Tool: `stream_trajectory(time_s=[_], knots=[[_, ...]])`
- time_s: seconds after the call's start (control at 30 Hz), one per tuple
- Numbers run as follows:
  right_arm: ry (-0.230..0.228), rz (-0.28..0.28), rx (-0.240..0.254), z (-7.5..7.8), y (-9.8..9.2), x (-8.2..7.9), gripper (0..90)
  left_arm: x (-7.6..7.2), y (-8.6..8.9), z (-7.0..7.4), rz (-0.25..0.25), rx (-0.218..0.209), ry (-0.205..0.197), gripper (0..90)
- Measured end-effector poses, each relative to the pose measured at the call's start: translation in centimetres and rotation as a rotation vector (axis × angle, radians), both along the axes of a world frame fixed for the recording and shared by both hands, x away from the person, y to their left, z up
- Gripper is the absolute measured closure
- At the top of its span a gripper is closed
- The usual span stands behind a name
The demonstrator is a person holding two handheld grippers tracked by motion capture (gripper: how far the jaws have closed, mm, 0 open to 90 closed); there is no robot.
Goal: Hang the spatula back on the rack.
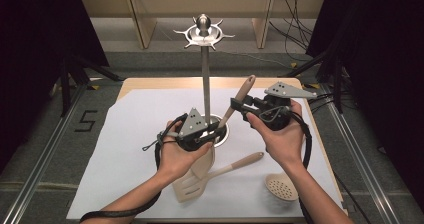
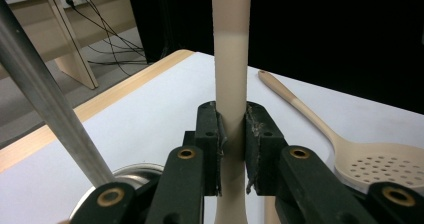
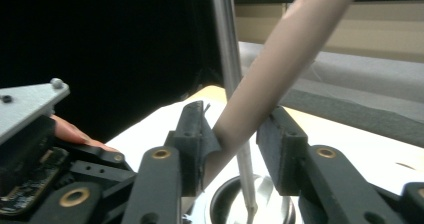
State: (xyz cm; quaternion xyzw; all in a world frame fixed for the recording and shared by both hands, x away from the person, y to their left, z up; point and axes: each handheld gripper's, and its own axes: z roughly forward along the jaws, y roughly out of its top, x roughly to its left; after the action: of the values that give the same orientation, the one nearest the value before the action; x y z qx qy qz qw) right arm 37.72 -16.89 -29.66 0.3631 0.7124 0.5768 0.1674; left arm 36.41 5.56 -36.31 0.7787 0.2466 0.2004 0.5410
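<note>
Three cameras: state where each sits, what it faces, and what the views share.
High view: above the person's side, looking down at the table; forearms and both hands show.
Left gripper view: rides the left gripper, jaws clamping a beige handle.
Right gripper view: rides the right gripper, jaws flanking that handle.
Shared: the rack's steel pole.

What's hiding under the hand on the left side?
Under the left hand lies a beige slotted spatula on the white sheet; its handle pokes out rightward. The top of the blade is covered.
</note>
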Motion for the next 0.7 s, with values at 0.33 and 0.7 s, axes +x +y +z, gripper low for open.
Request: stream_trajectory(time_s=[0.33,0.7], knots=[[0.016,0.107,0.025,0.8,0.6,-0.7,75.4,0.3,-0.3,0.2,-0.043,0.010,0.029,76.0],[-0.010,0.212,-0.017,0.9,-0.2,-0.8,75.5,0.7,0.6,2.1,-0.182,-0.043,0.045,60.8]])
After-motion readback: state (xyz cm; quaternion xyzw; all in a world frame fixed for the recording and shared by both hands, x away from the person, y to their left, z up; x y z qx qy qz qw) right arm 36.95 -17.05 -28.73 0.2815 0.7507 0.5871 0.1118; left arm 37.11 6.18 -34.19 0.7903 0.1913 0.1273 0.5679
